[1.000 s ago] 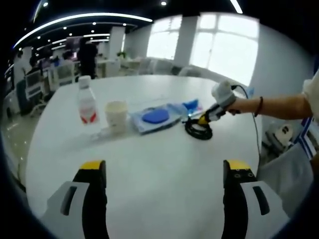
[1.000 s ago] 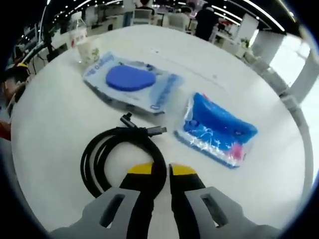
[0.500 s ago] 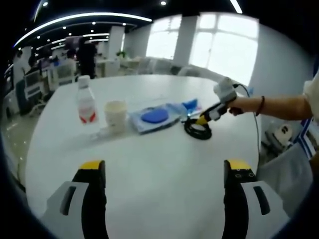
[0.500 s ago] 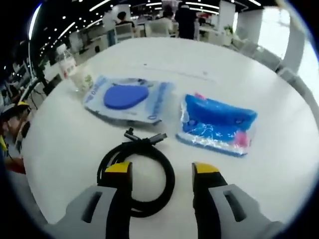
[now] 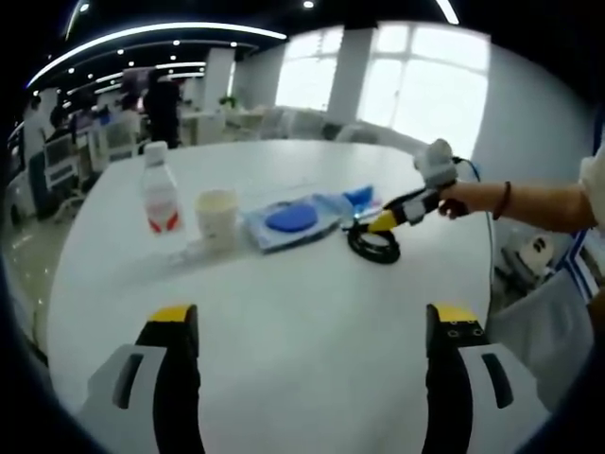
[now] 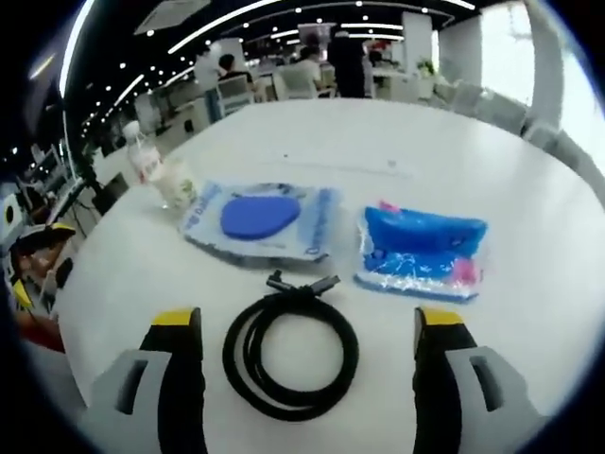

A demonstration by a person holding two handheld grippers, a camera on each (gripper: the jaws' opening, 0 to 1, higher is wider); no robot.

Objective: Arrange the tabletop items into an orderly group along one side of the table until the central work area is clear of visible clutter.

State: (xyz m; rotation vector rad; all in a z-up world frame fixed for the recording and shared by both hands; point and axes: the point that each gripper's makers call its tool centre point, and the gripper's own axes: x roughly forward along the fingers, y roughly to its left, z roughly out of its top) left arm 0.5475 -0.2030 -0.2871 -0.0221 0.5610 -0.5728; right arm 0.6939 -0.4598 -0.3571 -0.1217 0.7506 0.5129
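5 items sit in a row across the upper half of the left gripper view: bottle, paper cup, blue-disc packet, blue pouch, coiled cable. Left gripper is wide open, empty; right gripper also gapes empty, cable between its jaws. Risk: closing on 1 loop could unravel the coil. Since 1.0 s ago, the right jaws have released and drawn back.
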